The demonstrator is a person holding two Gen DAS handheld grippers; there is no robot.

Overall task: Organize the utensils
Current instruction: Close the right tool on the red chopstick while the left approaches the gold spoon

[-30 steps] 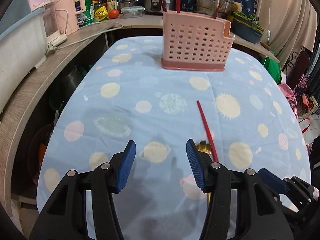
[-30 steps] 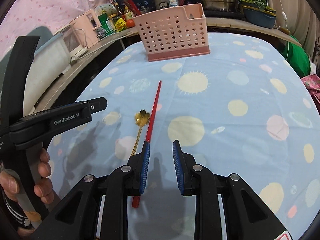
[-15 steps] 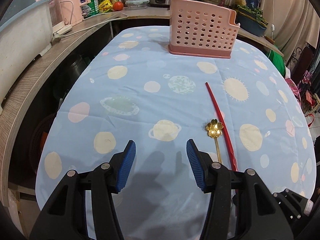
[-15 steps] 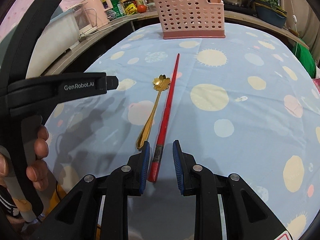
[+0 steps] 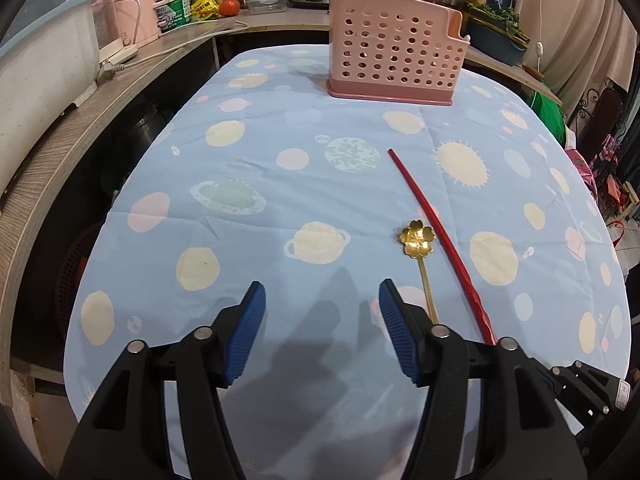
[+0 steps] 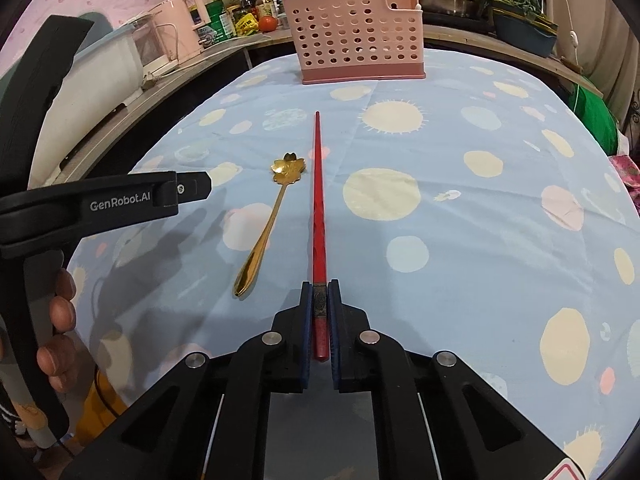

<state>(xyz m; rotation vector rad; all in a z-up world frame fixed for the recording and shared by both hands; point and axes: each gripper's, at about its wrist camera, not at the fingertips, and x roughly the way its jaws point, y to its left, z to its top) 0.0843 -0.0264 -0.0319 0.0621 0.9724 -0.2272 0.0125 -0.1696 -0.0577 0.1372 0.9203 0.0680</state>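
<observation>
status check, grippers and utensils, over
Right gripper just closed on red chopstick, which lies flat on the cloth. Left gripper open, empty. Gold flower-bowl spoon beside it, apart. Path to pink perforated holder clear.

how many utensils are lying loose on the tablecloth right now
2. A red chopstick, its near end clamped in the right gripper, and a gold flower-bowled spoon just left of it. Any inside the pink holder are hidden.

On the tablecloth in the middle of the frame lie one red chopstick and one gold spoon, side by side. One pink basket stands at the top centre. Two grippers show: the right one at bottom centre, the left one likewise in its own view.
</observation>
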